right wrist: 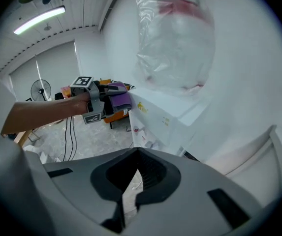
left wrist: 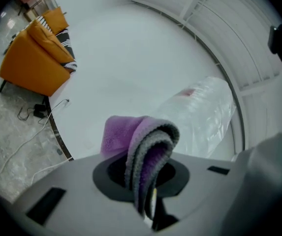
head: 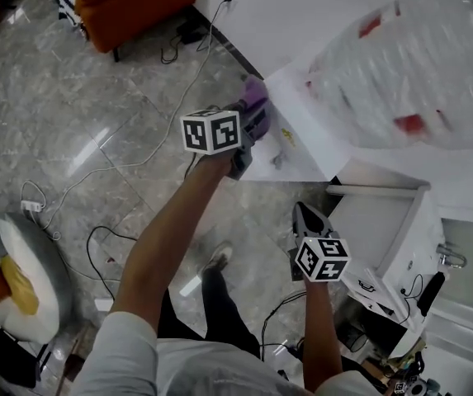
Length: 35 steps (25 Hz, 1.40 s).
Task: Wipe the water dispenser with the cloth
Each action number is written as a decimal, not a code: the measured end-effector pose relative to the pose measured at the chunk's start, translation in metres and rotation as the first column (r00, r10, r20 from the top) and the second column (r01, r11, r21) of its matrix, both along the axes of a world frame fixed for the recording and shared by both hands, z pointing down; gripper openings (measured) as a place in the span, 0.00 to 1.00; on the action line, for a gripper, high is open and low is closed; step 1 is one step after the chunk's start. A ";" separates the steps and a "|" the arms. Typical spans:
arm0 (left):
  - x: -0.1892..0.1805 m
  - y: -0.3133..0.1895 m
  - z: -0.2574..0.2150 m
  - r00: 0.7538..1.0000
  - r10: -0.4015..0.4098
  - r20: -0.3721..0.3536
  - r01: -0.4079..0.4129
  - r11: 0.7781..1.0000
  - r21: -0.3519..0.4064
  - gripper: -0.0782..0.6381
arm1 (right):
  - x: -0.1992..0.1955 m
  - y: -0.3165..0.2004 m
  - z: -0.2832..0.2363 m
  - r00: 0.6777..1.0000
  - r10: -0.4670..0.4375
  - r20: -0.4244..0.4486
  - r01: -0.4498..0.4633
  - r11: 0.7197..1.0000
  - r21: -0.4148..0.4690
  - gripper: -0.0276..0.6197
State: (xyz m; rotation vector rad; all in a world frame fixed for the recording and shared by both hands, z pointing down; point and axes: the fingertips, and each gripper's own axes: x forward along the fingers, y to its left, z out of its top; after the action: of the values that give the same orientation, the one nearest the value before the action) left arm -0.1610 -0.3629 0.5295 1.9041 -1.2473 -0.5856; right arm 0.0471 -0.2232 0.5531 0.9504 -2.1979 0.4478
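**Step in hand: wiping the top corner of the white box-shaped water dispenser (head: pixel 306 134).**
Left tongs (head: pixel 251 119) clamp the folded purple-and-grey cloth (left wrist: pixel 145 146) at the dispenser's corner. Right tongs (right wrist: pixel 131 183) are closed and empty, below the dispenser. Next move, as judged: drag the cloth along the panel.

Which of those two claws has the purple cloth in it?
The left claw: its jaws pinch the folded purple cloth. The right claw is shut on nothing.
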 end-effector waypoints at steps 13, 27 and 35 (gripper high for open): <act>0.014 0.102 -0.094 0.783 0.060 0.620 -0.092 0.996 0.020 0.18 | 0.017 -0.010 -0.158 0.994 0.044 0.096 -0.069 0.959 0.274 0.06; 0.035 0.158 -0.316 0.569 -0.157 0.807 -0.200 0.926 0.321 0.17 | 0.021 -0.014 -0.360 0.974 -0.025 0.227 -0.114 0.807 0.579 0.06; 0.048 0.186 -0.367 0.560 -0.231 0.796 -0.218 0.885 0.411 0.17 | 0.028 0.013 -0.402 0.964 -0.119 0.238 -0.063 0.767 0.639 0.06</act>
State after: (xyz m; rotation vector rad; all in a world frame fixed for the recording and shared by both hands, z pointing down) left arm -0.1126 -0.1767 0.1620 2.7653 -1.8068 0.1208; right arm 0.0754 -0.2103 0.1508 1.2593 -2.6765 -0.2522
